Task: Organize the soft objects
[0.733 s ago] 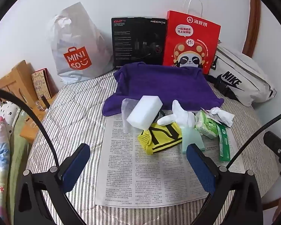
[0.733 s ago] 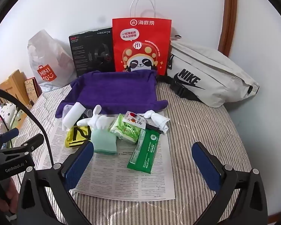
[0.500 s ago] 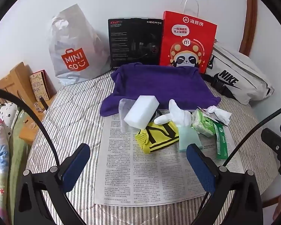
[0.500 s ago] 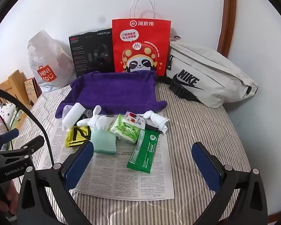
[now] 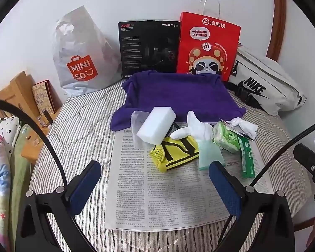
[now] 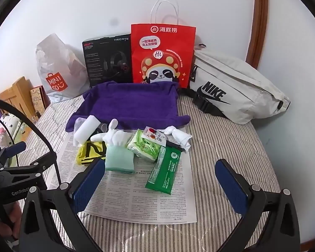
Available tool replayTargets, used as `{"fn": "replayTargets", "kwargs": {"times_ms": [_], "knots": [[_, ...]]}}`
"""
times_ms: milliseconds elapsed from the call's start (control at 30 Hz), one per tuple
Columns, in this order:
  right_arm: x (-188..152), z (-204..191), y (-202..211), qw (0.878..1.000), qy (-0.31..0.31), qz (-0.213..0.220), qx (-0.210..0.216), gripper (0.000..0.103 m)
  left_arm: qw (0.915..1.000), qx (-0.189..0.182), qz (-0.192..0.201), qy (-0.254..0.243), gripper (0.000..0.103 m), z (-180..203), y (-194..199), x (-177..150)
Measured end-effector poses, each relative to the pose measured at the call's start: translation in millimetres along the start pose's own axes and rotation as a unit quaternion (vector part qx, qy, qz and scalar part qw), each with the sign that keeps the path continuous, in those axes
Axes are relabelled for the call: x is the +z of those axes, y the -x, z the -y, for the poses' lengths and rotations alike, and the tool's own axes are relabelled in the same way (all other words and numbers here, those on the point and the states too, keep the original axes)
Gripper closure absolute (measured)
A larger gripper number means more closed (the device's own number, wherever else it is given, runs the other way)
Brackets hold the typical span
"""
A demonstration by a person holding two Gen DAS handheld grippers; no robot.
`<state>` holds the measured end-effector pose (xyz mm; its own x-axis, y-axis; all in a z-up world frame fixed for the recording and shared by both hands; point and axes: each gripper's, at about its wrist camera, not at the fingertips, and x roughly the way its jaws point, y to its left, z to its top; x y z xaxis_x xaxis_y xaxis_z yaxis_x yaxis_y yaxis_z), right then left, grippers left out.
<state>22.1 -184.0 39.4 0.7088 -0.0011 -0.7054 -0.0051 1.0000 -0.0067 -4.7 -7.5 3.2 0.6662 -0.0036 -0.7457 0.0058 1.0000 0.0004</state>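
Drifted slightly nearer since before, both claws released and grasping nothing, left gripper point(image 5: 153, 185) and right gripper point(image 6: 160, 185) above newspaper point(image 5: 168, 199), purple towel point(image 5: 178, 96) far, then sponge point(image 5: 156, 126), yellow mesh point(image 5: 174, 153), glove point(image 6: 117, 147), green pack point(image 6: 164, 170) rightmost.

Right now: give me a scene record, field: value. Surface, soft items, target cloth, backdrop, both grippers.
surface: newspaper on striped bedding
soft items: white sponge, yellow mesh fabric, white glove, light green tissue pack, dark green wipes pack, knotted white sock
target cloth: purple towel, behind the pile, nothing on it
backdrop: Miniso bag, black box, red paper bag, Nike bag
left gripper: open, empty
right gripper: open, empty
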Motion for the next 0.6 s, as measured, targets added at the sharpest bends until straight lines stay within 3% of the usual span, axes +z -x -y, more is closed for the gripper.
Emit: {"fn": "replayTargets", "kwargs": {"times_ms": [600], "knots": [[0.9, -4.1, 5.3, 1.0, 0.003, 0.006, 0.006, 0.0, 1.0, 0.0, 0.001, 0.0, 0.0, 1.3, -0.4, -0.4]]}}
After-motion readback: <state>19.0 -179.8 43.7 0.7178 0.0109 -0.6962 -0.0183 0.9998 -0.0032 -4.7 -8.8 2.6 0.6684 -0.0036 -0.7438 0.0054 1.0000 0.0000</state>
